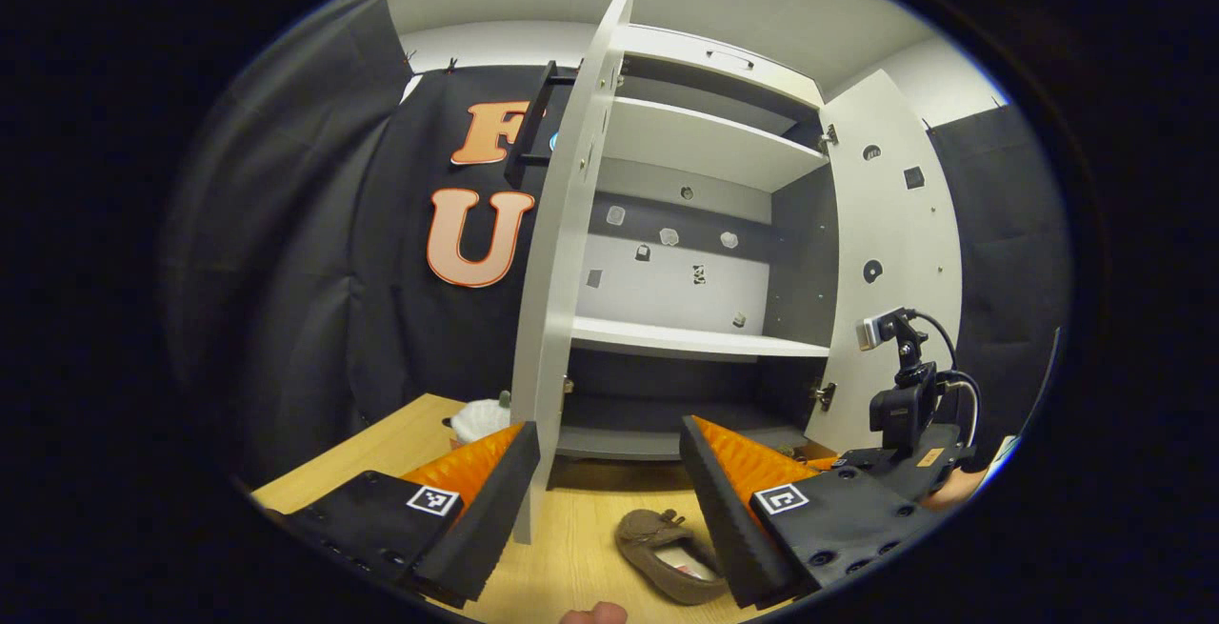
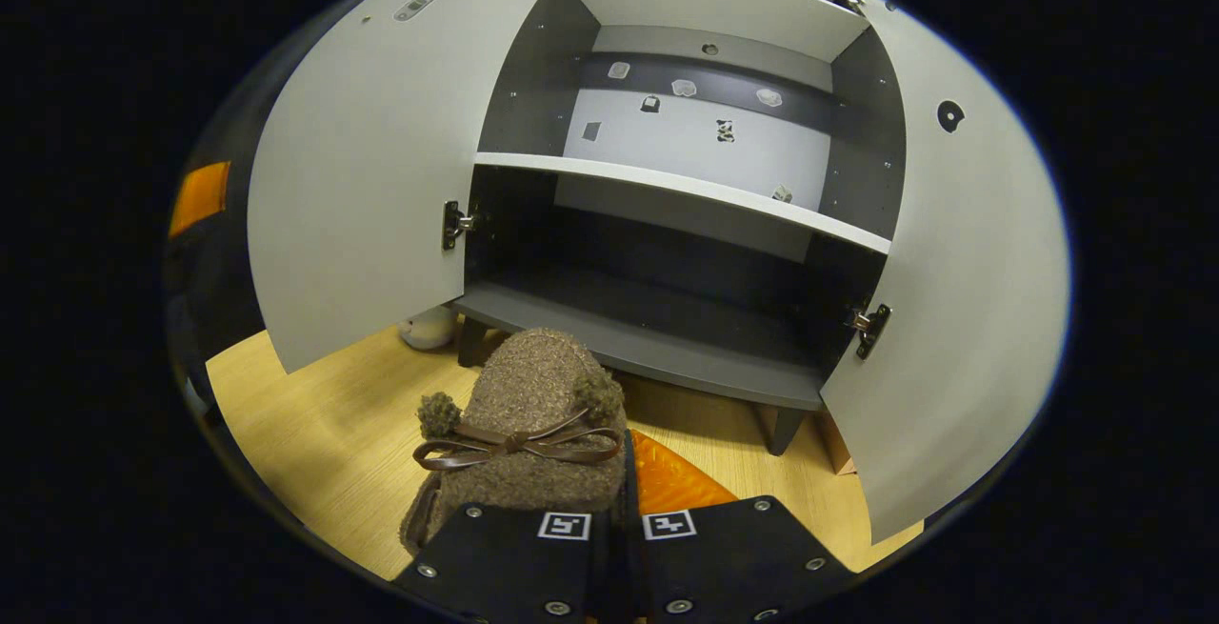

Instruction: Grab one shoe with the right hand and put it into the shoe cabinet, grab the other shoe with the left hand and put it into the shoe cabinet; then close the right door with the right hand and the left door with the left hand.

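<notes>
Your right gripper [image 2: 624,510] was clamped on a brown fuzzy shoe [image 2: 533,414], fingers nearly together on its side wall. The shoe's long axis ran straight ahead along the fingers, toe toward the shoe cabinet [image 2: 667,319]. The cabinet's bottom compartment [image 2: 657,314] lay directly beyond the toe, near but not yet reached, with both doors swung wide, so in my judgement the coming move was a plain forward carry onto that floor.

Your left gripper [image 1: 609,500] stood open and empty. The second shoe [image 1: 667,557] lay on the wooden floor [image 1: 581,548] just below, between its fingers, closer to the right finger, toe pointing away and leftward.
</notes>
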`<state>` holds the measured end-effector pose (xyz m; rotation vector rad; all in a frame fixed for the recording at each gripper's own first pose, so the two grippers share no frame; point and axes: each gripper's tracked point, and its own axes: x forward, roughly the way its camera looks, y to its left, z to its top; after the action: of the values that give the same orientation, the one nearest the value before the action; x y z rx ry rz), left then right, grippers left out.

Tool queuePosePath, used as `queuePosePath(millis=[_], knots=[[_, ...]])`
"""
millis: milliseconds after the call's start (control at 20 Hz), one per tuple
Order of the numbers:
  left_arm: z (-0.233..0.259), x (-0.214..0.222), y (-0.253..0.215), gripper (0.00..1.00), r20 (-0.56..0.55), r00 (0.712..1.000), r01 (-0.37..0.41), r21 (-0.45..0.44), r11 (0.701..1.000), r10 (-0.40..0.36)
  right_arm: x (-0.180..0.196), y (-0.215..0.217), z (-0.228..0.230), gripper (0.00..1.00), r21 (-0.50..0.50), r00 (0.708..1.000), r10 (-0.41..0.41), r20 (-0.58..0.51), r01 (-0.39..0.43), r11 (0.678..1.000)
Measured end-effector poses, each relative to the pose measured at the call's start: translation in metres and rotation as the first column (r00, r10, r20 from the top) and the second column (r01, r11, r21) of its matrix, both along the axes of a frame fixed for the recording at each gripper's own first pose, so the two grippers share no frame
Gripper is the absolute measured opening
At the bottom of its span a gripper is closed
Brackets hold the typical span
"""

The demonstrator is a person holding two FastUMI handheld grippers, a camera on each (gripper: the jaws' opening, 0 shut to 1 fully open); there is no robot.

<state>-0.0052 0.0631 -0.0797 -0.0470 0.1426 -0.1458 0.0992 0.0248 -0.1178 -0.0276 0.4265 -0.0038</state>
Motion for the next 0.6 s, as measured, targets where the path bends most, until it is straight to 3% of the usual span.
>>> queuePosePath(millis=[200,350,500,600], knots=[[0.008,0.005,0.001,0.96,0.078,0.997,-0.009,0.046,0.999,0.005,0.011,0.004,-0.005,0.06,-0.013,0.999,0.037,0.035,-0.036,0.999],[0.006,0.005,-0.004,0.96,0.053,0.998,-0.032,0.066,0.997,0.029,0.015,0.008,-0.003,0.06,0.009,0.997,0.068,0.028,-0.068,0.998],[0.021,0.008,-0.013,0.96,0.062,0.995,-0.078,0.064,0.995,0.074,0.033,0.0,0.032,0.06,0.02,0.994,0.08,0.075,-0.082,0.996],[0.029,0.011,-0.019,0.96,0.073,0.99,-0.129,0.085,0.988,0.123,0.055,-0.016,0.066,0.06,0.083,0.989,0.039,0.141,-0.051,0.995]])
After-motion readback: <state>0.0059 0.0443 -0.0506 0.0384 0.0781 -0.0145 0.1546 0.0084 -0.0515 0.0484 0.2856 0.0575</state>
